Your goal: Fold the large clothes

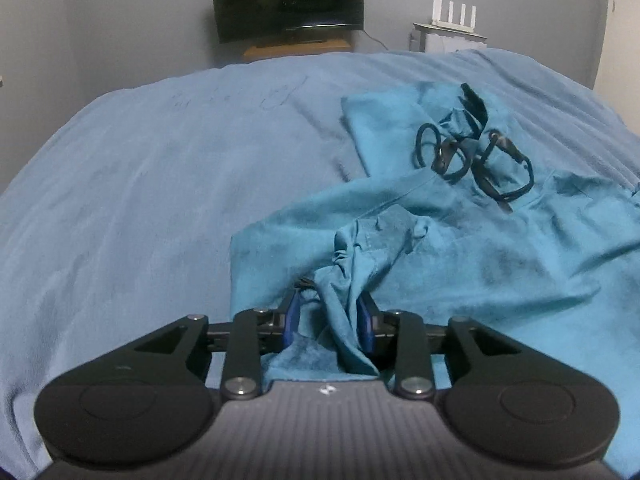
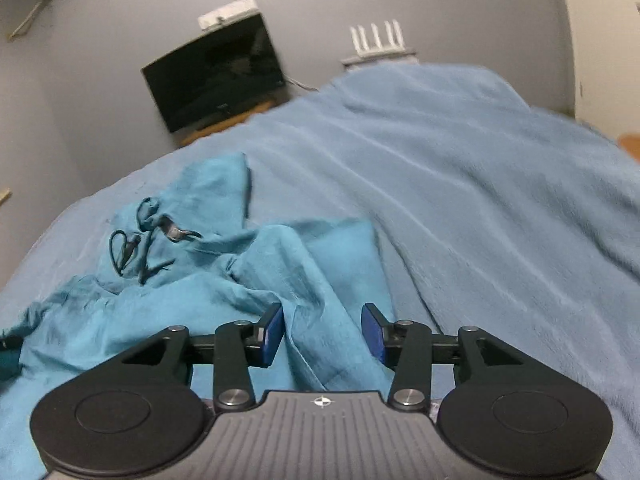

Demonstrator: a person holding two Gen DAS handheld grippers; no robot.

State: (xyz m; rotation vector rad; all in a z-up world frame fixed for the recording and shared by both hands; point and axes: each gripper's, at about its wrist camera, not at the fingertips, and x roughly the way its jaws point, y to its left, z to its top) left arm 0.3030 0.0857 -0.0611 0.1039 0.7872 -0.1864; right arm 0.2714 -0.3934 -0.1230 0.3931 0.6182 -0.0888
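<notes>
One teal garment on blue blanket, left gripper pinching its bunched fabric, right gripper spread over a fold, dark drawstrings at 1 o'clock, count unclear.

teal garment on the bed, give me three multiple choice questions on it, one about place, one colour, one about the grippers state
1. Where does the teal garment lie?
A. on the blue bedspread
B. on a wooden floor
C. hung on the wall

2. What colour are its drawstrings?
A. white
B. black
C. red

3. How do the two grippers stand?
A. both shut on cloth
B. both open and clear of cloth
C. the left gripper shut on cloth, the right gripper open

Answers:
1. A, the garment is spread over the bedspread in both views.
2. B, dark looped cords lie near the neck of the garment.
3. C, bunched teal cloth is pinched between the left fingers, while the right fingers stand apart with a fold of cloth lying in the gap, not clamped.
</notes>
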